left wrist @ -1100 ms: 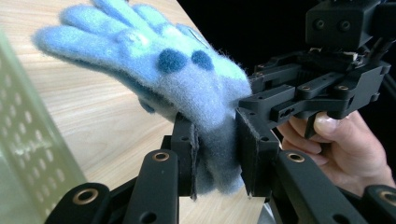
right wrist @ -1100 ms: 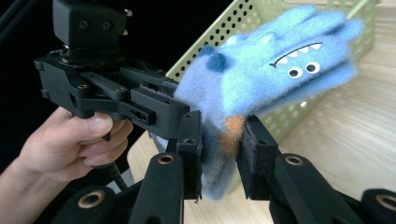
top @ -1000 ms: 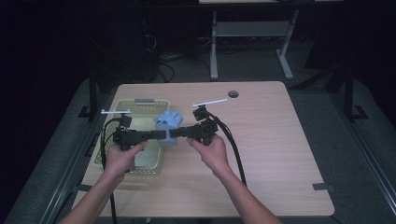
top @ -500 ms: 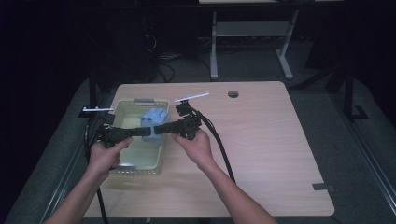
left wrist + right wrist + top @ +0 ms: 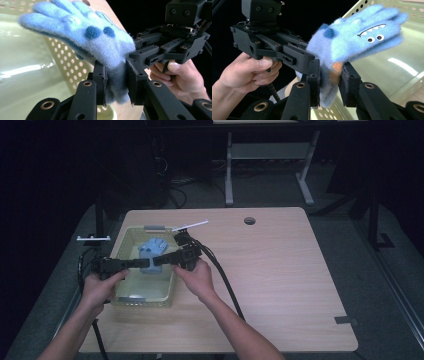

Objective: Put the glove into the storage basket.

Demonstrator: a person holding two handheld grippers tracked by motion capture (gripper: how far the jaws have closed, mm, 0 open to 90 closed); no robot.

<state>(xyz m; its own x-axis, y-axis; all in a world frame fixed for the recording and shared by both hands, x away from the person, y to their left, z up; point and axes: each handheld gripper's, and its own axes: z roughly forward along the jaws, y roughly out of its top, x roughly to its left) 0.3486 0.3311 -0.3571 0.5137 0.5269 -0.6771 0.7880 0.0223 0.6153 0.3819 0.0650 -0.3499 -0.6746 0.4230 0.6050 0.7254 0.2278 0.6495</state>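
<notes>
No letters, numbers or brand marks can be read anywhere — not on the fuzzy light-blue knitted glove [image 5: 359,40] pinched between the jaws, and not on the black grippers.

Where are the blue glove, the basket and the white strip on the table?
blue glove [image 5: 359,35], right gripper view, the face on its palm.
basket [image 5: 172,287], high view, its right rim.
white strip [image 5: 192,225], high view, its middle.

Both grippers [image 5: 150,262] are black with brass-ringed screws, probably 2 trailing black cables; forearms are bare.
</notes>
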